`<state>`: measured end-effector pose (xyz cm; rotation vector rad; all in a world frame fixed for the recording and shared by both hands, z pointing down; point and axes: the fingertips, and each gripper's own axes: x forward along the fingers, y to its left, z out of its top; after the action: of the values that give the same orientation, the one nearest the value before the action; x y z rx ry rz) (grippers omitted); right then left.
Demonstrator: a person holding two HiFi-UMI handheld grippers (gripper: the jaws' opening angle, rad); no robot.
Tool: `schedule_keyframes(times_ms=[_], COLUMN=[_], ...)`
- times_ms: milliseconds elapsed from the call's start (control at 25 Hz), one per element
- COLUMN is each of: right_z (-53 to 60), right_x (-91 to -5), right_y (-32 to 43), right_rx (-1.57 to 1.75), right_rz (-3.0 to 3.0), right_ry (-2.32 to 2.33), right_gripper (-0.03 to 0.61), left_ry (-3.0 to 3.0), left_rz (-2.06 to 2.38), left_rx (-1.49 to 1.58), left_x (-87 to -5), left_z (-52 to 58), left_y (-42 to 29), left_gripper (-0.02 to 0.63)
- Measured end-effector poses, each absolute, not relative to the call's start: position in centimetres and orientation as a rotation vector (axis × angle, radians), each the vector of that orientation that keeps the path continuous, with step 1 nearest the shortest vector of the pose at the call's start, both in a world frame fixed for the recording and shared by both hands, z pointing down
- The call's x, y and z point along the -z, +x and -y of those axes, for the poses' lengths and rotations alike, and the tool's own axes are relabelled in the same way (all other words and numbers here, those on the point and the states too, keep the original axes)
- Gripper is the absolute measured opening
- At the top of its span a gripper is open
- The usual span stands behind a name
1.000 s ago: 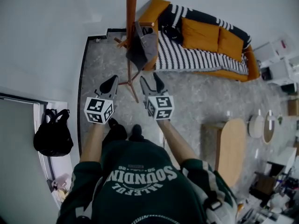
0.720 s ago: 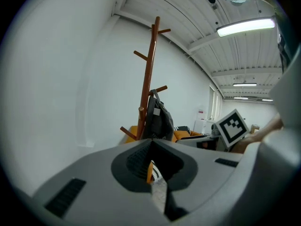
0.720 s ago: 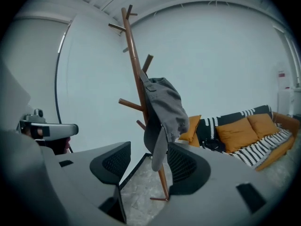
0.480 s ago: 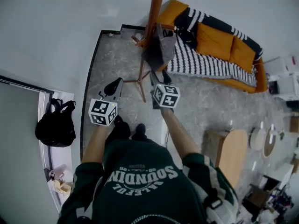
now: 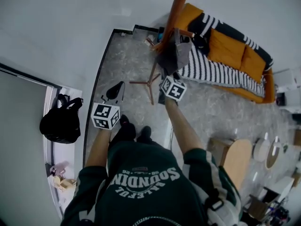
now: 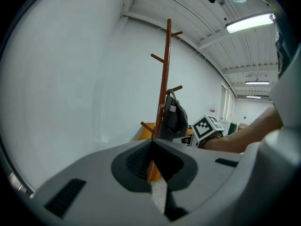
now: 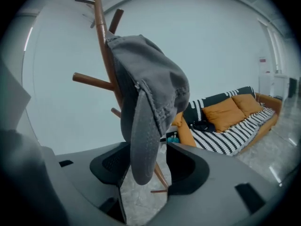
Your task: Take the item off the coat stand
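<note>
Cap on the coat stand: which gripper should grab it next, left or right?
Right. The right gripper is up at the grey cap, with its fingers open on either side of the hanging brim. The left gripper is back from the coat stand, with its fingers together.

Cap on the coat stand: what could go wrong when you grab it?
1. Only the brim of the cap hangs between the open fingers of the right gripper, so a pinch there might slip off.
2. The cap hangs from the tall, thin coat stand; pulling it sideways rather than lifting it could snag it and maybe rock the stand.
</note>
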<state>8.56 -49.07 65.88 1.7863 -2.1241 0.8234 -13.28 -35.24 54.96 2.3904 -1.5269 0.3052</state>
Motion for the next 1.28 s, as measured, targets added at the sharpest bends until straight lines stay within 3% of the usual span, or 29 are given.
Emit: schedule_keyframes(times_ms=[240, 360, 520, 1280], right_z=[49.7, 49.6, 49.6, 49.0], right_x=[-67.5, -67.6, -67.4, -62.2], right_y=[9.0, 9.4, 10.2, 15.3], right_rx=[-0.856, -0.828, -0.844, -0.786], right_rz=[2.035, 1.999, 1.982, 1.994], right_ry=[1.823, 1.83, 1.844, 1.968], right_gripper=[0.217, 0.081, 0.031, 0.023], left_ry=[2.355, 2.342, 2.33, 2.393], left_rz=[1.563, 1.574, 1.587, 1.584], left_rx=[-0.307, -0.307, -0.299, -0.285], left_x=[-55.2, -55.3, -55.3, -53.4], left_z=[34.9, 34.8, 34.7, 33.9], left_y=[-15.2, -15.9, -16.6, -14.8], left_gripper=[0.0, 0.0, 0.0, 0.0])
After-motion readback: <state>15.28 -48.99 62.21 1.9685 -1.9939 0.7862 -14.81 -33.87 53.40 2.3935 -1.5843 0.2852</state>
